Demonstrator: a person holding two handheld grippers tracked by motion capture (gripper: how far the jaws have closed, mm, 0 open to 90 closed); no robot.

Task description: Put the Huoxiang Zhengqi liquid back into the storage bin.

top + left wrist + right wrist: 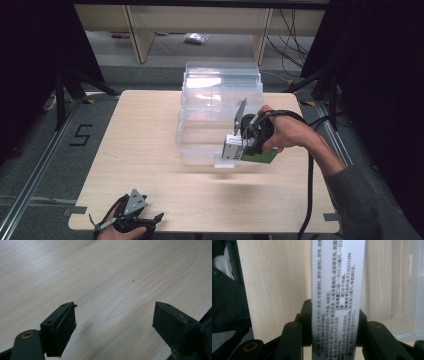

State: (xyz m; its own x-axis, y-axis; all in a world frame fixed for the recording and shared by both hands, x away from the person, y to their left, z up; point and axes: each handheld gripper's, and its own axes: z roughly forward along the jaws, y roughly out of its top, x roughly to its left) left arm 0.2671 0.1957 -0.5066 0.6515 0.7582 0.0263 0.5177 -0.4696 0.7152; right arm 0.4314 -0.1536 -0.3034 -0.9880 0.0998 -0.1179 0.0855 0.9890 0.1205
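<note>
A white medicine box (337, 290) with black printed text on its side is clamped between the jaws of my right gripper (334, 315). In the high view this box (233, 148) shows a green face and hangs in my right gripper (239, 149) just in front of the clear plastic bin (220, 90). The right hand holds that gripper above the table (150, 150). My left gripper (150, 224) rests at the table's front left edge. Its jaws stand wide apart over bare wood in the left gripper view (113, 322), with nothing between them.
The clear bin (409, 290) is a stacked, open-fronted container at the table's far middle. A black cable (307, 200) trails from the right gripper past the table's right side. Wooden shelving legs (137, 35) and dark curtains stand beyond the table.
</note>
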